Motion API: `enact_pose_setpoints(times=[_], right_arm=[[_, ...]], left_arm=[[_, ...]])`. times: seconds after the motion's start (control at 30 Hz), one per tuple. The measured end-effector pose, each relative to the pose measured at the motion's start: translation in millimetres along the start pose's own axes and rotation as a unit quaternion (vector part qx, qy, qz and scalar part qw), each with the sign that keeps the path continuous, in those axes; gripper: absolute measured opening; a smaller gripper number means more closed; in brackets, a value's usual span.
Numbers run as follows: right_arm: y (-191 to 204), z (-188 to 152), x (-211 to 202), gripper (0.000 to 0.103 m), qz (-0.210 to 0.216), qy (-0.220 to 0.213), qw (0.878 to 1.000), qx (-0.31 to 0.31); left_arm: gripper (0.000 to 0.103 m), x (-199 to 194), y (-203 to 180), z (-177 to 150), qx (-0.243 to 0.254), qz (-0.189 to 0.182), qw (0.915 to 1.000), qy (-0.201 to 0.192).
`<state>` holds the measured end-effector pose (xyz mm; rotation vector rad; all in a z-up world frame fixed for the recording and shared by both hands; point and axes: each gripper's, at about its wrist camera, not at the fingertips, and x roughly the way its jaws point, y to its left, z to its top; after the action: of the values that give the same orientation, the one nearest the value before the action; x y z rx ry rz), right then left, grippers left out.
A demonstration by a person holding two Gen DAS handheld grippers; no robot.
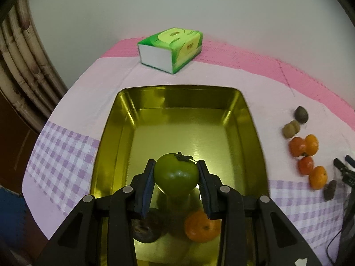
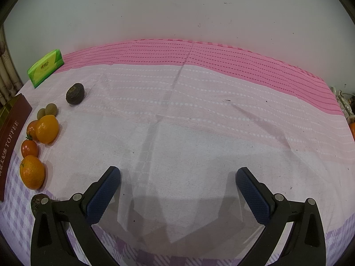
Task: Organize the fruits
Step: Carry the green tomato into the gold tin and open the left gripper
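Left gripper (image 1: 176,175) fingers clamp the green fruit (image 1: 176,174) across its widest part above the gold tray (image 1: 253,119); smooth, round, probably firm and slippery; right gripper (image 2: 177,190) spread wide, empty, right of tray.

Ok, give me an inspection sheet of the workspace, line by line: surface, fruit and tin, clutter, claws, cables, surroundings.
Surface: pink and lilac checked cloth covers the table, creased.
Job's things: gold tin holds an orange and a dark fruit; a row of loose fruit lies on the cloth beside the tin.
Clutter: green tissue box at the far edge of the cloth.
Claws: left claw shut on a green fruit over the tin; right claw open, nothing between its pads.
Cables: dark cable at the right edge of the left wrist view.
Surroundings: plain wall; patterned curtain to the left.
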<state>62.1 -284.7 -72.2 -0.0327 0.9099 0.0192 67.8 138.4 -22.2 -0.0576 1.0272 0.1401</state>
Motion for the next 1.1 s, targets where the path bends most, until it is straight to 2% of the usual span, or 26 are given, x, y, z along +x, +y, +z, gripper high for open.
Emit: enact_pose_setpoints(times=[0.23, 1.1], right_arm=[[0.1, -0.2, 0.0, 0.103, 0.000, 0.000, 1.000, 0.000], [0.8, -0.4, 0.2, 0.103, 0.000, 0.000, 1.000, 0.000]], left_arm=[[0.033, 14.9, 9.3, -3.1, -0.002, 0.010, 0.9997, 0.021], [0.034, 36.1, 14.2, -14.9, -0.006, 0.028, 0.9987, 0.041]])
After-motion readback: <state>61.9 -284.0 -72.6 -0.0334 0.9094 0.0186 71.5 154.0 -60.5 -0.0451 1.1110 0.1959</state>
